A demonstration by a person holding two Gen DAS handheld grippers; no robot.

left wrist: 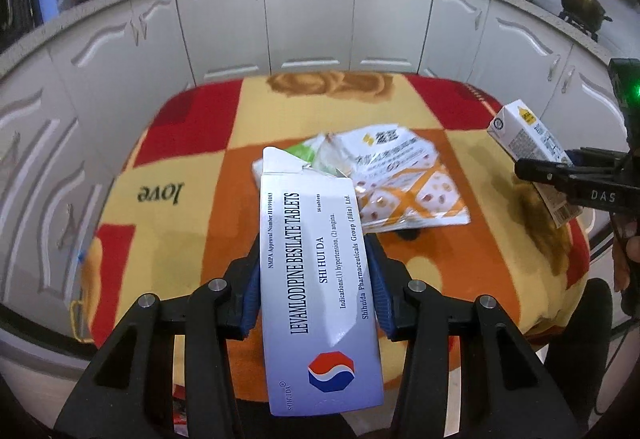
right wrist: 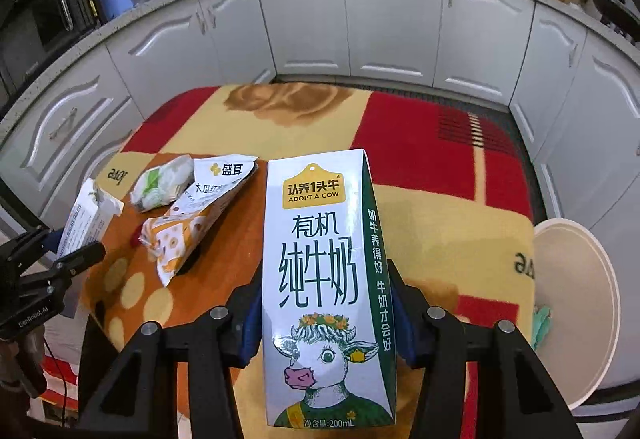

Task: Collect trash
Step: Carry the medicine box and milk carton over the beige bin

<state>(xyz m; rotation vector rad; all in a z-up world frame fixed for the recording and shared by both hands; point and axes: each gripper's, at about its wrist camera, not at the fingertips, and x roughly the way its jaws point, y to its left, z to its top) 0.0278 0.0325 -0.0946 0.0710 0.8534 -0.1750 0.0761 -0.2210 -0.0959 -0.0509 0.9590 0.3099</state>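
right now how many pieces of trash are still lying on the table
2: a small green-and-white packet toward the far left, and a crumpled white-and-orange snack bag touching it on the near side. More could be hidden behind the held tablet box and milk carton.

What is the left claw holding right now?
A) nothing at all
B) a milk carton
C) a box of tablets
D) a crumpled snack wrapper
C: the left claw is shut on the white box of tablets, while the milk carton sits in the right claw and the snack wrapper lies on the table.
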